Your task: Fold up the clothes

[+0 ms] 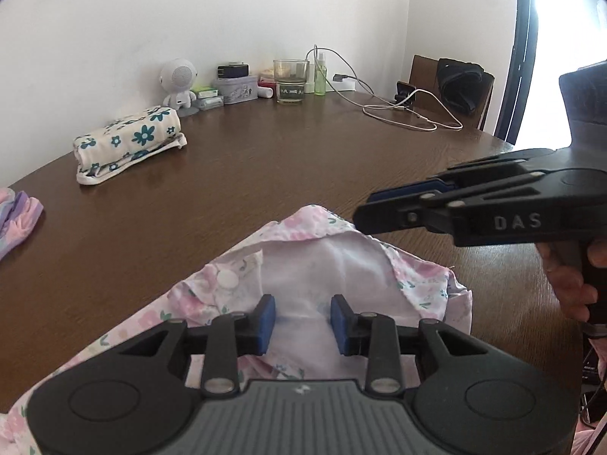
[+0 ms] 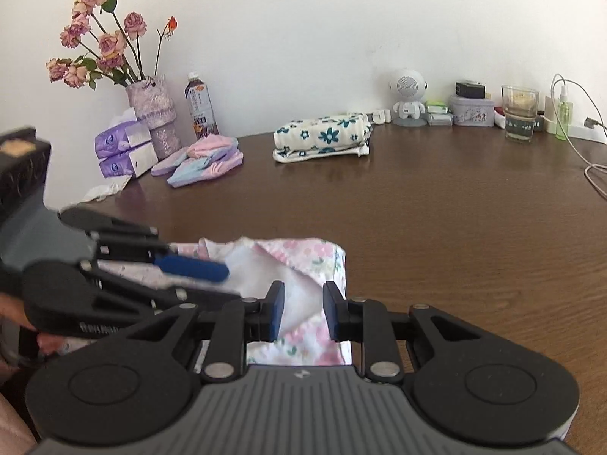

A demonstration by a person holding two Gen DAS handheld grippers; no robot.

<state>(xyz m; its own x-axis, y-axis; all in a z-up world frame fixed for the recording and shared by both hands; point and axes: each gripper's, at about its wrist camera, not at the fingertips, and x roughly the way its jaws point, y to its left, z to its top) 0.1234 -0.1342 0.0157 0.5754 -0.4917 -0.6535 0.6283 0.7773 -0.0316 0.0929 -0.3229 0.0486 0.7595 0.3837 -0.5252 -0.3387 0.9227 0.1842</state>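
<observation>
A pink flowered garment (image 1: 311, 265) is lying partly folded at the near edge of the brown table (image 1: 265, 159), its pale inner side turned up in the middle. The left tool (image 1: 302, 320) is hovering over that pale patch with its blue pads spread apart; cloth is showing between them, but they are not pressing on it. The right tool (image 2: 302, 313) is sitting over the right edge of the same garment, its pads also parted with flowered cloth between them, and no pinch is showing. In the left wrist view the right tool is reaching in from the right side, a hand (image 1: 569, 284) wrapping its grip, its tip just above the garment's far corner.

Farther back, a folded white cloth with blue flowers (image 2: 322, 136) is resting well apart from the work. A bundle of pink and lilac clothing (image 2: 205, 159) is lying to the left, beside tissue packs (image 2: 121, 148), a vase of dried roses (image 2: 151, 113) and a drink bottle (image 2: 201, 106). Along the wall are standing a small white robot figure (image 2: 408, 94), a tin (image 2: 472, 110), a glass (image 2: 519, 113) and a green spray bottle (image 2: 563, 113), with a white cable (image 1: 398, 110) trailing over the table. Nothing is lying between the tools and the garment.
</observation>
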